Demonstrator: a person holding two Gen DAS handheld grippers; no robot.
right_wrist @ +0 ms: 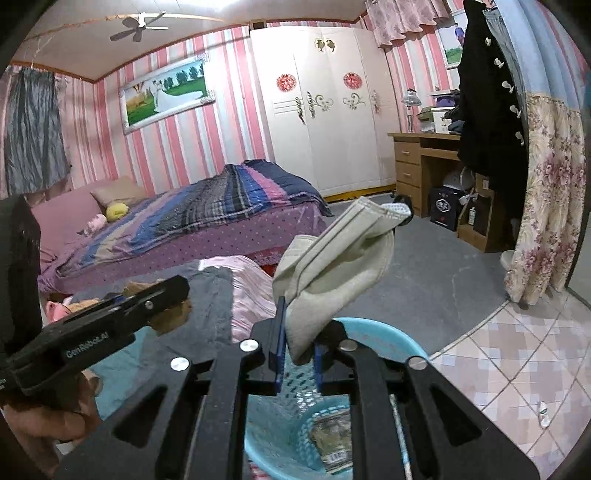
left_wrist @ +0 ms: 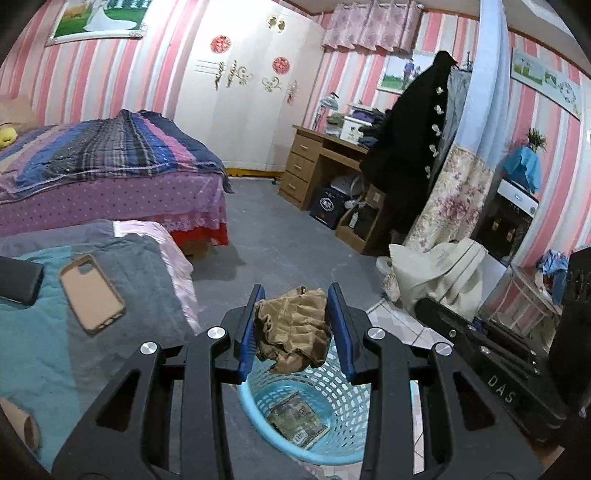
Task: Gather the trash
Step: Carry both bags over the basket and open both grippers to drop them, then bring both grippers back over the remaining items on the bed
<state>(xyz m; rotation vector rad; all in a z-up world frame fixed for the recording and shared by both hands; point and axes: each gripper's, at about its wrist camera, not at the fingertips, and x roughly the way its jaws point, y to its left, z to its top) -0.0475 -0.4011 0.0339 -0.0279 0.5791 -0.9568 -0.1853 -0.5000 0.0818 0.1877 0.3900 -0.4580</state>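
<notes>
Both tongs hang over a blue basket [left_wrist: 295, 417] on grey floor [left_wrist: 280, 229].

pink striped walls [right_wrist: 177, 147], white wardrobe [right_wrist: 325, 122], bed [right_wrist: 207, 221]

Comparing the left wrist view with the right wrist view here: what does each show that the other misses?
Only the left wrist view shows the tan phone case lying on the grey blanket, and the left gripper clamped on crumpled brown paper. Only the right wrist view shows the ceiling fan and the right gripper pinching a pale face mask. Both show the blue basket below the fingers, a printed wrapper in it, the striped bed and white wardrobe.
</notes>
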